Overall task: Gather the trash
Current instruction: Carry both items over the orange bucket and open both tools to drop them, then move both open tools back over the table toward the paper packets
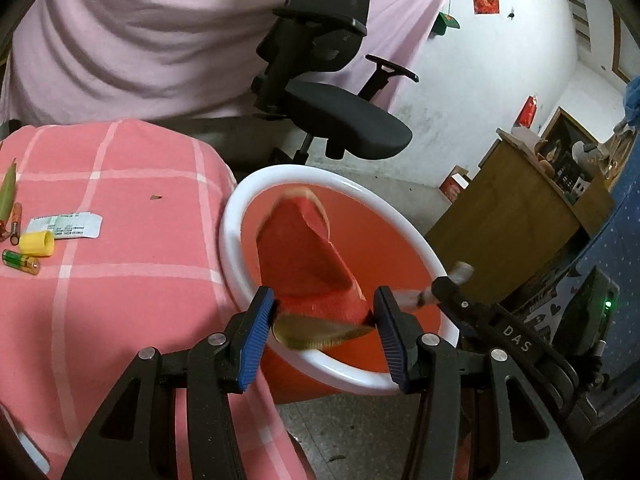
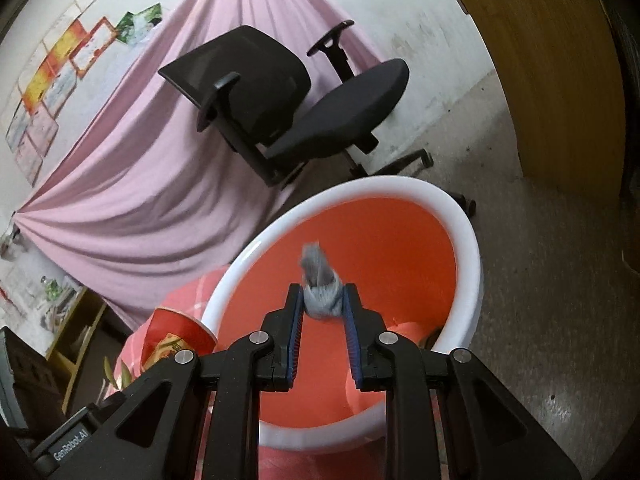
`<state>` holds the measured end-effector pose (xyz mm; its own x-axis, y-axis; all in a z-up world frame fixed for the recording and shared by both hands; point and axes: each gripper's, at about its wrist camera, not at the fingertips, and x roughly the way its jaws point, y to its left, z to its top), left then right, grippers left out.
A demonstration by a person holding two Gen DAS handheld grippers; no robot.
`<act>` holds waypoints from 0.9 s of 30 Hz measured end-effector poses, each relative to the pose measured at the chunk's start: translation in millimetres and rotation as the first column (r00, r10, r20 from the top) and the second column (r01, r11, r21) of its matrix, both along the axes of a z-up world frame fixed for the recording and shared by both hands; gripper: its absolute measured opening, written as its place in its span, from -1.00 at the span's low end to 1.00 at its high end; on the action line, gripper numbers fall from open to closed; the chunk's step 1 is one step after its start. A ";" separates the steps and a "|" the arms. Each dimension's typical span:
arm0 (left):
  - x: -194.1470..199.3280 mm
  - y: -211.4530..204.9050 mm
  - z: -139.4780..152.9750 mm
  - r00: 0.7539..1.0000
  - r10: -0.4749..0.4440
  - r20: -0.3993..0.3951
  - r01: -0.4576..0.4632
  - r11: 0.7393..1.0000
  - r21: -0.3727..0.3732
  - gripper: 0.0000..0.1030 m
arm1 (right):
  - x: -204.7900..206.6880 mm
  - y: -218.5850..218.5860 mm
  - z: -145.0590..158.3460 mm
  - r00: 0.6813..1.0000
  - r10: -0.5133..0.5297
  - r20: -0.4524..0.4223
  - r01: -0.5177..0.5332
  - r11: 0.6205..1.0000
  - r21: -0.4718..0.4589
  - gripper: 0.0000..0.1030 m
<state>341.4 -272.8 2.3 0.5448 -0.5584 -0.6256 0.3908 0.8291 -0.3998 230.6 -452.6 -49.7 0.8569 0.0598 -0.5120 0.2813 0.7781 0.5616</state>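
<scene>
Left gripper (image 1: 324, 320): black frame with blue ribbed pads, clamped on a crushed red paper cup with a gold rim (image 1: 308, 264); the cup's open mouth points down into the bin.
Right gripper (image 2: 323, 306): pads pressed onto a small crumpled grey wad of tissue-like paper (image 2: 320, 286), which sticks out past the fingertips.
Bin: a round orange plastic bin with a thick white rim (image 2: 468, 240) stands on the floor against the table edge; both held pieces hang over its opening, inside the rim line.
Step in hand: the drop; both items are carried to the bin and not yet let go, as I judge it.
Next move calls for: spreading each pair of jaws so cup and wad fall in, then going back for the rest.
Left behind: on the pink checked tablecloth (image 1: 132, 280) lie a yellow plastic cap (image 1: 37, 243), a green battery (image 1: 21, 261) and a white printed paper slip (image 1: 66, 225), well apart from the bin.
Pose: both grippers tilt downward, side by side, the right one just right of the left.
</scene>
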 end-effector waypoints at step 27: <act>-97.8 126.4 57.1 0.905 0.253 0.343 -0.276 0.961 0.021 0.25 | -32.7 65.7 46.3 0.978 0.065 0.200 -0.020 0.975 -0.223 0.05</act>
